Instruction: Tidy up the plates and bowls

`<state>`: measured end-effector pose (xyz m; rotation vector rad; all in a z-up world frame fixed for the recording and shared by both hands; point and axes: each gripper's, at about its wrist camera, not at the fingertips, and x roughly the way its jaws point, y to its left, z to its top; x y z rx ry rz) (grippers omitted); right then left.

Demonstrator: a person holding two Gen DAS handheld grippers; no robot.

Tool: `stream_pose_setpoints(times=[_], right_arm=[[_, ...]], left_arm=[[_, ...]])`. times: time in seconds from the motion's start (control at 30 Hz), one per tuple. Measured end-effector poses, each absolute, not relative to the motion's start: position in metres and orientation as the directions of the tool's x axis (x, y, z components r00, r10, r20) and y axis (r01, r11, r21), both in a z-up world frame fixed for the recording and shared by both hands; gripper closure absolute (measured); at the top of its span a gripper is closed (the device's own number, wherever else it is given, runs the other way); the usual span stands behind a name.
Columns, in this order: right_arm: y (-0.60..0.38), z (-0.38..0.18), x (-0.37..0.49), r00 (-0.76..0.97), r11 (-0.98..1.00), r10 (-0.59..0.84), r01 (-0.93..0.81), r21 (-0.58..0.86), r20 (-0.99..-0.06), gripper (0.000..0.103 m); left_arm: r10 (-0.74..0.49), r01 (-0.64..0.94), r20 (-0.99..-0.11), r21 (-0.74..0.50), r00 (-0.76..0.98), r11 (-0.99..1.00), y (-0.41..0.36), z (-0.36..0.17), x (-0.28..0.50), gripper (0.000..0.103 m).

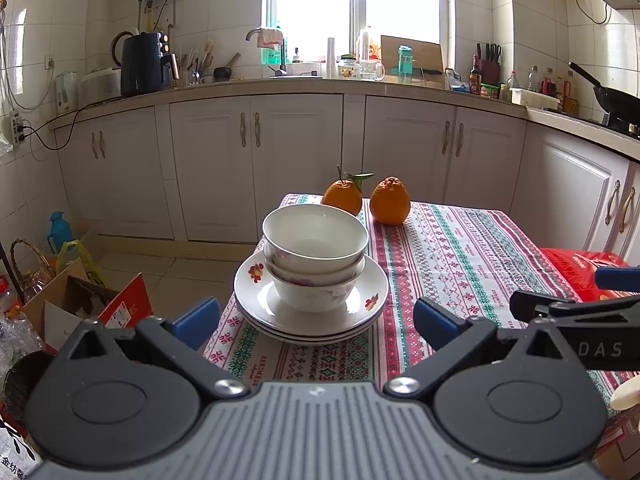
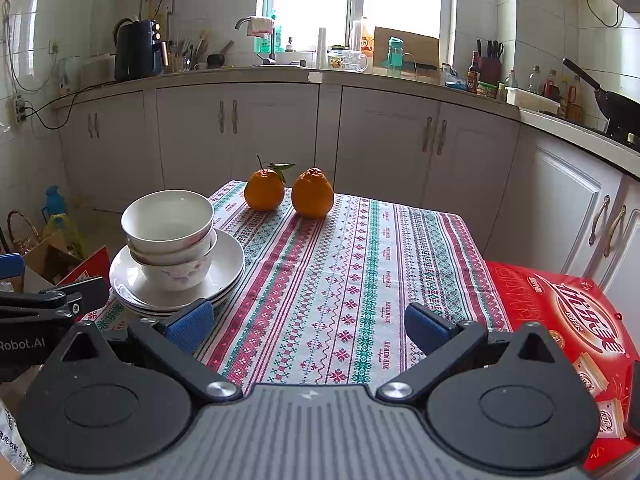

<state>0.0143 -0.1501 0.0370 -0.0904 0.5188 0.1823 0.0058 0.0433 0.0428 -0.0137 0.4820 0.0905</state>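
Two white floral bowls (image 1: pixel 316 240) are nested and stand on a stack of white plates (image 1: pixel 256 280) with red flower marks, at the table's left edge. My left gripper (image 1: pixel 316 322) is open and empty, just in front of the stack, its blue pads (image 1: pixel 196 320) either side of it. The bowls (image 2: pixel 168 220) and plates (image 2: pixel 228 260) also show at the left of the right wrist view. My right gripper (image 2: pixel 308 326) is open and empty over the patterned tablecloth (image 2: pixel 340 272), to the right of the stack.
Two oranges (image 2: pixel 312 192) sit at the far end of the table. A red box (image 2: pixel 560 320) lies at the table's right. Cardboard boxes and bags (image 1: pixel 80 300) are on the floor at the left. White kitchen cabinets (image 1: pixel 256 160) stand behind.
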Motion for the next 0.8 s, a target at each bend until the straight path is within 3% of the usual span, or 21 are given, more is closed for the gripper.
stream_pose_setpoints(times=[0.8], right_arm=[[-0.1501, 0.0395, 0.0120, 0.860, 0.981, 0.140, -0.189, -0.051, -0.491, 0.000]], left_arm=[[0.094, -0.098, -0.461, 0.015, 0.882, 0.995, 0.0429, 0.0479, 0.0058, 0.001]])
